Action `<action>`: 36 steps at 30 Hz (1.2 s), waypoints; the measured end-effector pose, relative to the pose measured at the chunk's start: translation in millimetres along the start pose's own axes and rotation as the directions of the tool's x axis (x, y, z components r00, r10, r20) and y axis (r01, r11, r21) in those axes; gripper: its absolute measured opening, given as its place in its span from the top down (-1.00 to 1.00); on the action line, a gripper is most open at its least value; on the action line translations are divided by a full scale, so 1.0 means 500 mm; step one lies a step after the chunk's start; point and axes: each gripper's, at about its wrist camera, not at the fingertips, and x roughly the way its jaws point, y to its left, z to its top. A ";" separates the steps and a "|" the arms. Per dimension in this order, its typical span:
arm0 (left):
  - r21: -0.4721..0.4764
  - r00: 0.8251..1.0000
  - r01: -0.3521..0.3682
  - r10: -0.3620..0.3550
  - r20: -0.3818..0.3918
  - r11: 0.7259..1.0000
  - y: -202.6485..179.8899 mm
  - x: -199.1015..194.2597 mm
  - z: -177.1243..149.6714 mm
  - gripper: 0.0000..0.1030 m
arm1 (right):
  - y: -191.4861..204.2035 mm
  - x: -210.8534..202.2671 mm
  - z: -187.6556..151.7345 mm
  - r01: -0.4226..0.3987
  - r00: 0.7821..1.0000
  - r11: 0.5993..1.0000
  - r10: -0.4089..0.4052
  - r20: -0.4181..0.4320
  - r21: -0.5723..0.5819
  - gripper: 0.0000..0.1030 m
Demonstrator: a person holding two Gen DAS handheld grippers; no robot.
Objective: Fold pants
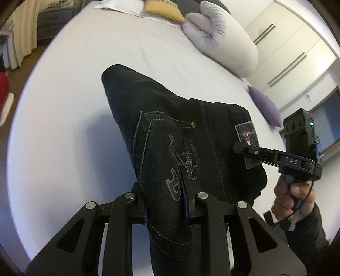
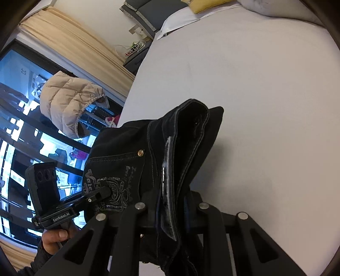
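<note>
The black jeans [image 1: 170,138], with grey stitching and an embroidered back pocket, are folded into a bundle and held up above the white bed [image 1: 74,95]. My left gripper [image 1: 165,191] is shut on the pocket end of the jeans. My right gripper [image 1: 240,148] comes in from the right and is shut on the waistband by the grey patch. In the right wrist view the jeans [image 2: 180,148] fill the jaws of my right gripper [image 2: 172,203], and my left gripper [image 2: 106,191] pinches the pocket at the left.
White bolster pillows [image 1: 223,42], a yellow cushion [image 1: 163,10] and a purple cushion [image 1: 263,106] lie along the far side of the bed. Wardrobe doors [image 1: 286,42] stand at the right. A beige puffer jacket [image 2: 70,102] hangs by the window at the left.
</note>
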 end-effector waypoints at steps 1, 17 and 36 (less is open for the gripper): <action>0.001 1.000 -0.009 0.009 0.003 1.000 0.012 0.001 0.014 0.60 | 0.002 0.020 0.020 -0.006 1.000 1.000 0.006 0.000 0.011 0.64; -0.132 0.999 -0.005 -0.001 -0.046 0.991 0.220 0.105 0.034 0.06 | -0.161 0.179 0.035 -0.160 0.986 0.936 0.164 0.015 0.315 0.15; 0.107 0.576 -0.659 0.407 0.709 0.744 -0.186 -0.348 -0.204 -1.00 | 0.159 -0.253 -0.166 0.329 0.721 0.944 -0.251 0.646 0.000 -1.00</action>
